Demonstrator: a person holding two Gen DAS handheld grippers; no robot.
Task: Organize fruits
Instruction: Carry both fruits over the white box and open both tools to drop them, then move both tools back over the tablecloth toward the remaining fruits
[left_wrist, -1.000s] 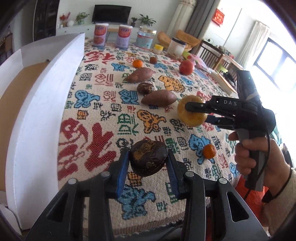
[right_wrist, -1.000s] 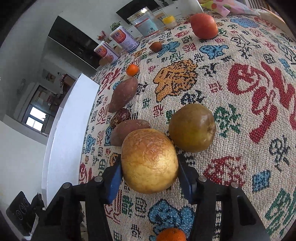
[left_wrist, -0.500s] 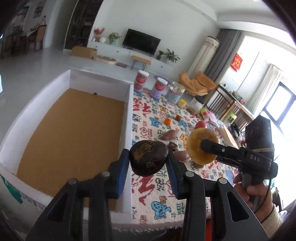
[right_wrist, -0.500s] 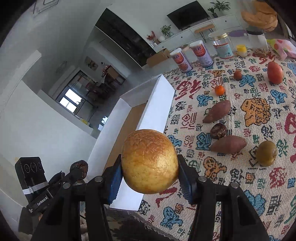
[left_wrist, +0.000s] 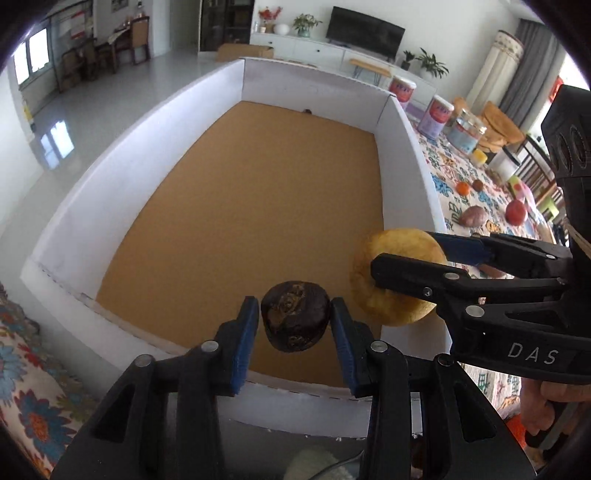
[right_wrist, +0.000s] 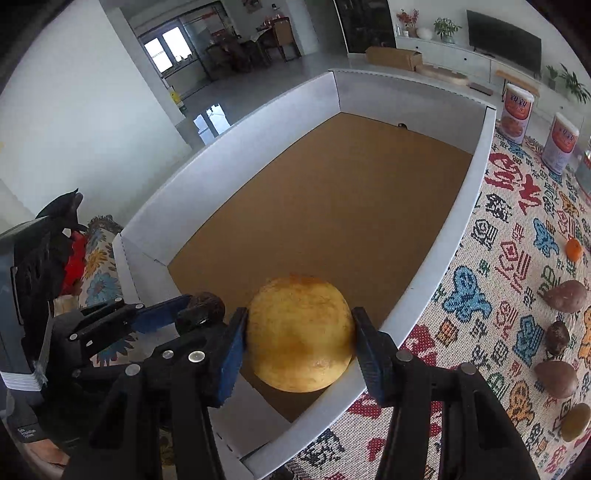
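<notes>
My left gripper (left_wrist: 294, 321) is shut on a dark brown wrinkled fruit (left_wrist: 295, 320) and holds it above the near end of a white-walled box (left_wrist: 92, 206) with a brown floor. My right gripper (right_wrist: 299, 339) is shut on a round yellow fruit (right_wrist: 300, 338) and holds it over the box's near right corner. In the left wrist view the yellow fruit (left_wrist: 395, 275) hangs just right of the dark fruit. In the right wrist view the left gripper (right_wrist: 184, 314) shows at lower left.
The patterned tablecloth (right_wrist: 517, 229) right of the box (right_wrist: 476, 184) carries sweet potatoes (right_wrist: 565, 295), a dark fruit (right_wrist: 557, 338), a small orange (right_wrist: 573, 248), a greenish fruit (right_wrist: 574, 421) and cans (right_wrist: 517, 107). A red fruit (left_wrist: 515, 211) lies farther back.
Both grippers have carried their fruits from above the tablecloth leftward to above the box's near end. Both stay shut.
</notes>
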